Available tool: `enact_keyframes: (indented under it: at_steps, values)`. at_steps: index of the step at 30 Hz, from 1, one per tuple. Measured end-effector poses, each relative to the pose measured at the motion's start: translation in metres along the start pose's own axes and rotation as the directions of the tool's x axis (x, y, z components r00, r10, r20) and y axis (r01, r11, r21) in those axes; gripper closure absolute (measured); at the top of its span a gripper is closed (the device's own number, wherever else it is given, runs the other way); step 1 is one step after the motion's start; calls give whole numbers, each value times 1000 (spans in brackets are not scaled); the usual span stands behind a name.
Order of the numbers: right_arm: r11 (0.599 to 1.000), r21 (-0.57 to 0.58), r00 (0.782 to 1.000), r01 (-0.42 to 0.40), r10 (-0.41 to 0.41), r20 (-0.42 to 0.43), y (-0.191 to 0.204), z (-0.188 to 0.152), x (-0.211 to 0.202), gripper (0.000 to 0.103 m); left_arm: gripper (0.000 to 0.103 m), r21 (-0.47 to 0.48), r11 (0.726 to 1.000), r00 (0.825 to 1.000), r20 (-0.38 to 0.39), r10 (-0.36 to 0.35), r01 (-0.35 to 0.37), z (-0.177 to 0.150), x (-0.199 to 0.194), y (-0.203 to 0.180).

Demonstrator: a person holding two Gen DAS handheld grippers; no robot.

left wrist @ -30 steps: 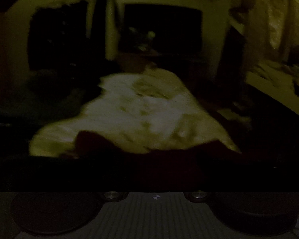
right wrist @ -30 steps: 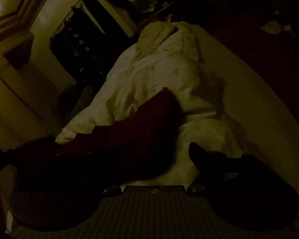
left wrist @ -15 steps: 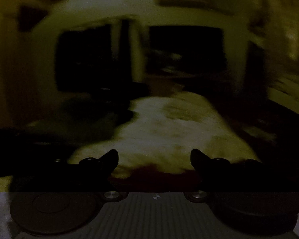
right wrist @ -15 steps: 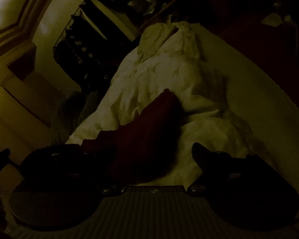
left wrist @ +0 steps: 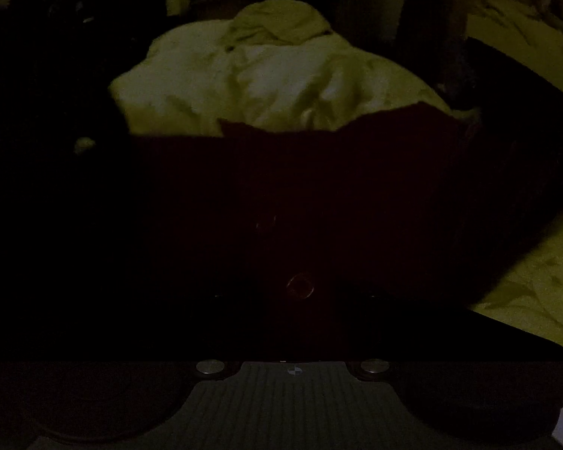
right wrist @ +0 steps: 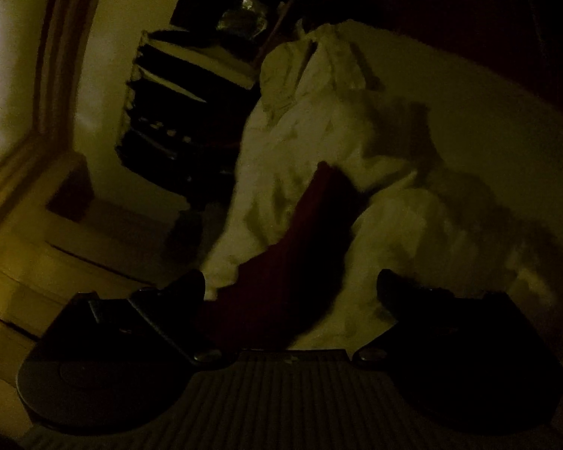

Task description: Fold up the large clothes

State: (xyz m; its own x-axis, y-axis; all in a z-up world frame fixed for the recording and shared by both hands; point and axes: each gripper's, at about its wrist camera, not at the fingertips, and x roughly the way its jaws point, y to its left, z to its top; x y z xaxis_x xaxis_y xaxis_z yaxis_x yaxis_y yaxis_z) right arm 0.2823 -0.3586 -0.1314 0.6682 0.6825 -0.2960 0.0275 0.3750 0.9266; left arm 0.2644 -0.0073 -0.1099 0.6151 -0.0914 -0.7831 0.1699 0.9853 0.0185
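The scene is very dark. A dark red garment (left wrist: 300, 187) lies spread on a pale bed (left wrist: 536, 281) and fills the middle of the left wrist view. A round button (left wrist: 300, 287) on it shows near my left gripper (left wrist: 292, 296), whose fingers are lost in the dark. In the right wrist view the red garment (right wrist: 300, 243) runs as a strip between the two fingertips of my right gripper (right wrist: 291, 285), which is open and not holding it.
A crumpled white duvet (left wrist: 274, 78) is heaped on the bed behind the garment; it also shows in the right wrist view (right wrist: 319, 112). A dark shelf unit (right wrist: 176, 112) stands by the bed's left side against a pale wall (right wrist: 18, 75).
My left gripper has dropped down close over the red garment, which now fills its view. My right gripper has shifted a little, and its left finger has come out from under the garment.
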Motion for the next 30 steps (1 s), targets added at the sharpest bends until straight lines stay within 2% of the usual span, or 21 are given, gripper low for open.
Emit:
enact_keyframes:
  at_steps: [2, 4, 8, 10, 11, 14, 18, 21, 22, 24, 26, 27, 28, 30]
  values:
    - [997, 51, 998, -62, 63, -18, -5, 1, 2, 4, 0, 9, 1000, 1000, 1, 12, -12, -1, -3, -7]
    - [994, 48, 994, -101, 103, -31, -1, 1, 6, 4, 0, 16, 1000, 1000, 1, 15, -15, -1, -4, -8]
    - [994, -6, 988, -112, 111, -103, 20, 1, 23, 4, 0, -13, 1000, 1000, 16, -13, 14, 3, -21, -6]
    - [997, -35, 985, -73, 67, -158, 28, 1, 37, 4, 0, -55, 997, 998, 30, -53, 55, 8, -37, 1]
    - [998, -63, 985, -13, 2, -172, 32, 1, 45, 4, 0, -73, 994, 996, 50, -75, 78, 9, -46, 3]
    - [986, -147, 972, 79, -109, -209, 37, 0, 70, 7, 0, -122, 985, 984, 147, -102, 120, 3, -83, 16]
    - [976, -198, 962, 95, -141, -234, 42, 2, 90, 8, 0, -256, 961, 967, 251, -35, 101, -10, -123, 45]
    - [966, -225, 957, 126, -178, -227, 43, 0, 98, 9, 0, -337, 938, 946, 324, 31, 84, -22, -153, 70]
    - [957, -247, 956, 152, -206, -207, 46, -2, 95, 15, 0, -360, 927, 939, 343, 27, 104, -27, -160, 78]
    - [901, -357, 952, 247, -294, -82, 63, -10, 82, 14, 0, -391, 912, 935, 355, 20, 129, -34, -166, 89]
    - [772, -501, 914, 392, -387, 118, 91, -26, 68, 6, 0, -416, 901, 927, 371, 44, 124, -43, -172, 91]
    - [728, -551, 908, 408, -385, 164, 104, -34, 64, 6, 0, -427, 897, 922, 381, 65, 113, -47, -175, 90]
    - [698, -607, 919, 380, -356, 167, 118, -43, 62, 6, 0, -441, 893, 917, 386, 101, 87, -51, -179, 86]
    - [678, -680, 950, 278, -298, 91, 146, -58, 64, 4, 0, -460, 888, 898, 396, 191, 14, -57, -188, 80]
